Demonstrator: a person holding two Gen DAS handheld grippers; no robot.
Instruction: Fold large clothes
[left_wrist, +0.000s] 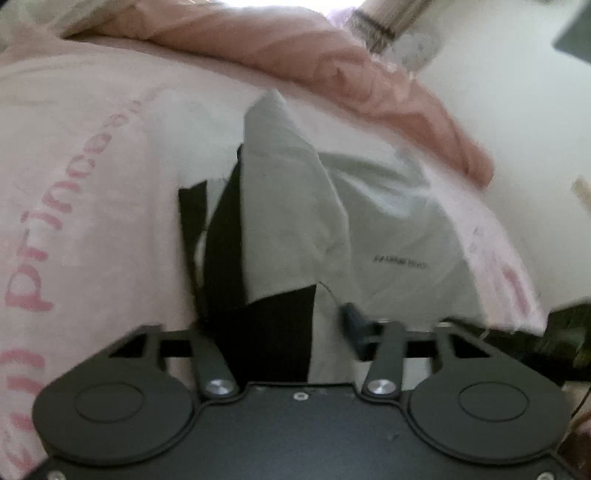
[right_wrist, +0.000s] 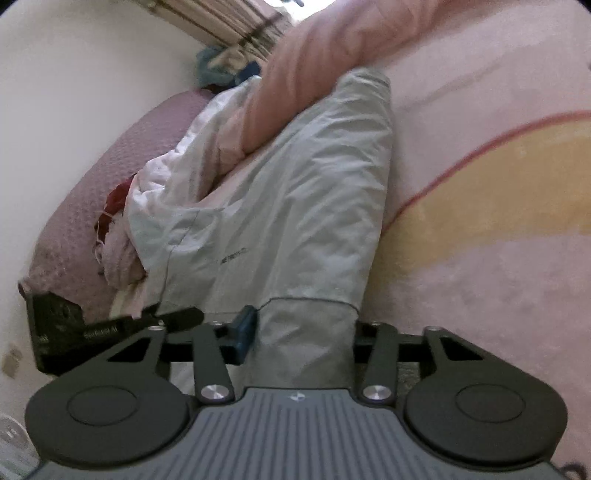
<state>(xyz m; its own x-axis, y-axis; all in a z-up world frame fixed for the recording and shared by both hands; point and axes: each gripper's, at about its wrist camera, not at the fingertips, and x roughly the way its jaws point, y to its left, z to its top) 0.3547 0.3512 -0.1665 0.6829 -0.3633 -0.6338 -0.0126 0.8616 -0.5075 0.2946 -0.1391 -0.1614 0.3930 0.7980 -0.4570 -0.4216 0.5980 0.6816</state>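
Between both claws, grey garment (right_wrist: 295, 206) on pink bedsheet (right_wrist: 498, 277)

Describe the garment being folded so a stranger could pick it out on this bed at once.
Start from the pale pink bedsheet with pink lettering that covers the bed. Lying on it, below the bunched salmon-pink quilt, is the light grey, wrinkled fabric garment. Unlike the pink bedding around it, it is grey, with a small line of dark print and black panels showing in the left wrist view.
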